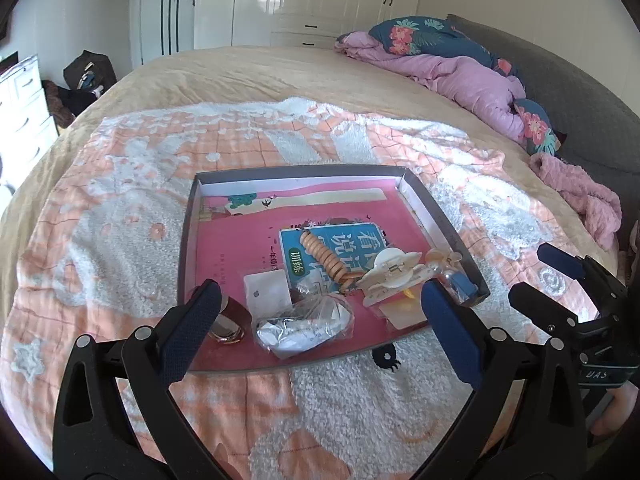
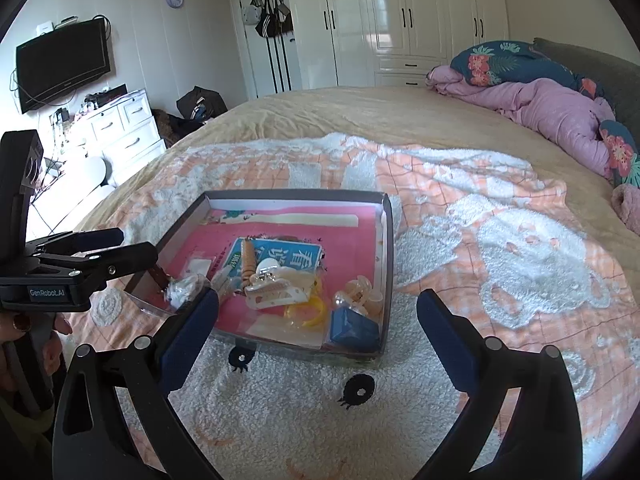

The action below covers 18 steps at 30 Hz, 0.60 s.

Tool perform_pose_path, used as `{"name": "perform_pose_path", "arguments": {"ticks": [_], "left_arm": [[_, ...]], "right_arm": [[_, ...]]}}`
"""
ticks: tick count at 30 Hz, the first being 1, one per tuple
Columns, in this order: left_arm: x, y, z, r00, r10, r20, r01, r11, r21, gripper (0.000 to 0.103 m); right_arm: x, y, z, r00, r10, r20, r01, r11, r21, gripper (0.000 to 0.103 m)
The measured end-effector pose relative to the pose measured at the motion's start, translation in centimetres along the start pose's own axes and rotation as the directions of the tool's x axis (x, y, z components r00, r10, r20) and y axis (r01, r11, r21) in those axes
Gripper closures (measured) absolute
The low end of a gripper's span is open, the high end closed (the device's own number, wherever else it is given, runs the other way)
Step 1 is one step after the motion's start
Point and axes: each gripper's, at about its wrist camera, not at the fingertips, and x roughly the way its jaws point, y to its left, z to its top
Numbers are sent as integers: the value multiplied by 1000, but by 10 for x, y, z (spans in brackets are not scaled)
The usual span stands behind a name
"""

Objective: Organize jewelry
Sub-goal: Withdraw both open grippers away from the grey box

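**Both grippers spread over the jewelry tray, nothing grasped**

The jewelry sits bunched in the near end of a shallow grey tray [image 1: 436,216] lined with a pink printed sheet, lower centre of the left wrist view. In the pile: a white claw clip [image 1: 390,276], an orange spiral hair tie [image 1: 326,258], a crumpled clear plastic bag [image 1: 308,326], a small white card [image 1: 267,291], and a dark red-brown glossy piece [image 1: 228,320] at the near left corner (what it is, cannot tell). The right wrist view adds a blue box [image 2: 352,330] in the near right corner, a yellow ring [image 2: 310,312] and a pale clear clip [image 2: 362,290] beside it.

Left gripper [image 1: 320,300] hangs over the near edge, fingers released and wide, holding nothing. Right gripper [image 2: 318,312] likewise spread wide and empty, lower right of the tray.

Risks: the items overlap and touch, so closing on one may drag its neighbour. The bag is slippery and could squirt out of the fingers. The tray rests on a soft fleece blanket [image 1: 132,184] on the bed (no firm base), so a downward push may tip it. The tray wall blocks a low sideways approach to the blue box.

Around: pink quilt [image 1: 460,76] and floral pillow upper right, white wardrobes behind, well apart from the work.
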Motion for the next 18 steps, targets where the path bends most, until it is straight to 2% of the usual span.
{"name": "perform_pose_path", "arguments": {"ticks": [11,18], "left_arm": [[-34,-2,-4,999,9,52,-9,1000,4,9],[-54,-3,-20,997,12,72,-12,1000,-1,9]], "right_arm": [[-29,15,2,999,10,47,-9,1000,-25,4],[-50,25,-9,998,20,65,-17,999,-41,4]]}}
